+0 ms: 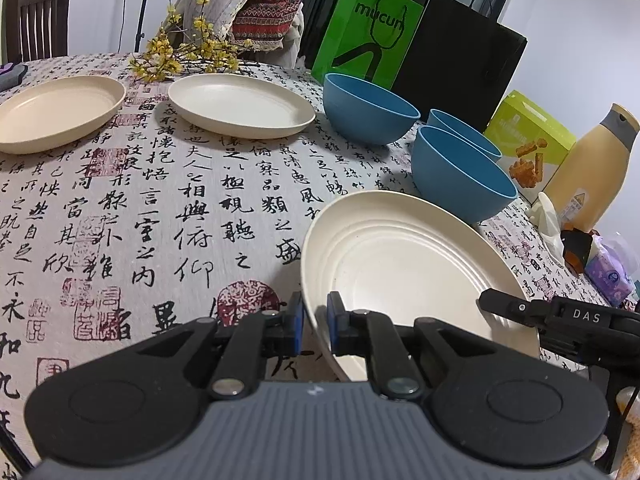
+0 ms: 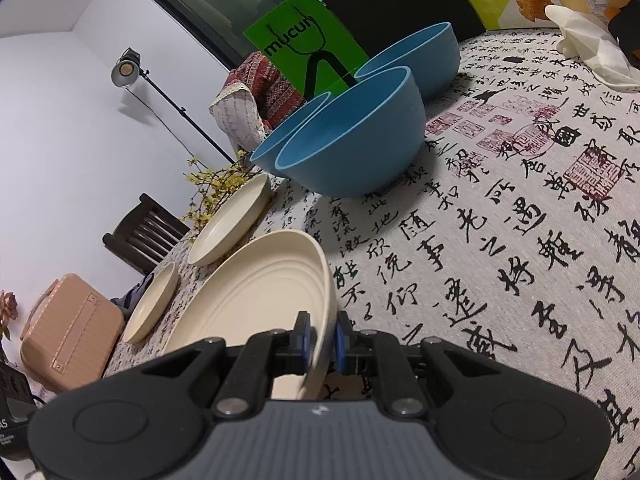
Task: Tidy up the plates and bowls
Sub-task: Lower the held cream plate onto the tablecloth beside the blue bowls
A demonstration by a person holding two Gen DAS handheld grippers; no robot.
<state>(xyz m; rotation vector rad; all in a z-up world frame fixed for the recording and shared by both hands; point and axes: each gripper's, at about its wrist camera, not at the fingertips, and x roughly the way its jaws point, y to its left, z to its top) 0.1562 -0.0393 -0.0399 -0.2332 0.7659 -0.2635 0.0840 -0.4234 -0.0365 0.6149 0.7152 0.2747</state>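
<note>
A cream plate (image 1: pixel 400 264) is held by both grippers near the table's front edge. My left gripper (image 1: pixel 316 326) is shut on its left rim. My right gripper (image 2: pixel 322 340) is shut on its right rim, with the plate (image 2: pixel 260 300) tilted in that view; its black body shows in the left wrist view (image 1: pixel 560 320). Two more cream plates (image 1: pixel 240 104) (image 1: pixel 56 110) lie flat at the far left. Three blue bowls (image 1: pixel 368 108) (image 1: pixel 460 168) (image 1: pixel 464 132) stand upright behind the held plate, close together.
A calligraphy tablecloth (image 1: pixel 160 200) covers the table. Yellow flowers (image 1: pixel 188 52), a green bag (image 1: pixel 368 28), a black bag (image 1: pixel 460 52), a snack box (image 1: pixel 528 140), a tan bottle (image 1: pixel 592 168) and tissues (image 1: pixel 608 272) line the far and right edges. A chair (image 1: pixel 36 16) stands at the back left.
</note>
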